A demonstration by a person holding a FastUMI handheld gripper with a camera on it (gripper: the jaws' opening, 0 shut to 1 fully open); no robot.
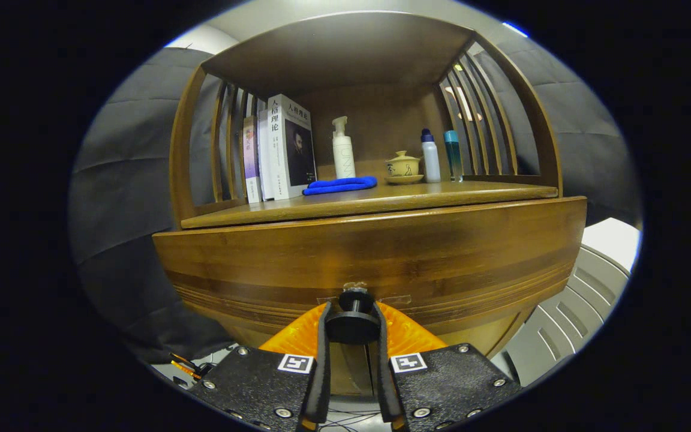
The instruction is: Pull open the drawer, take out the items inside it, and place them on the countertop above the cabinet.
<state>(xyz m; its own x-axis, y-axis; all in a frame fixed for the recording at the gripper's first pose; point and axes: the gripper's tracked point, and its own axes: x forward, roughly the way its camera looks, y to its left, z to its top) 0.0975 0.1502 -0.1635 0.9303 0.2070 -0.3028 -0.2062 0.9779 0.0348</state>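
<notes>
Jaws (352, 312) clamped on drawer knob (352, 327), drawer front (369, 252) closed beneath countertop (381, 201)

books (285, 147), blue cloth (341, 185), pump btl (343, 150), lidded teacup (403, 164), 2 btls (430, 157)

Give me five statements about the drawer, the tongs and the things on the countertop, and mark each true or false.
1. The tongs have a finger on each side of the drawer knob. True.
2. The drawer is pulled far enough out to show its contents. False: only its wooden front shows, nothing inside it.
3. A folded blue cloth lies on the countertop in front of a white pump bottle. True.
4. The books lie flat in a stack. False: they stand upright beside the slatted side.
5. The lidded cup stands directly on the blue cloth. False: it sits on a saucer, apart from the cloth.
</notes>
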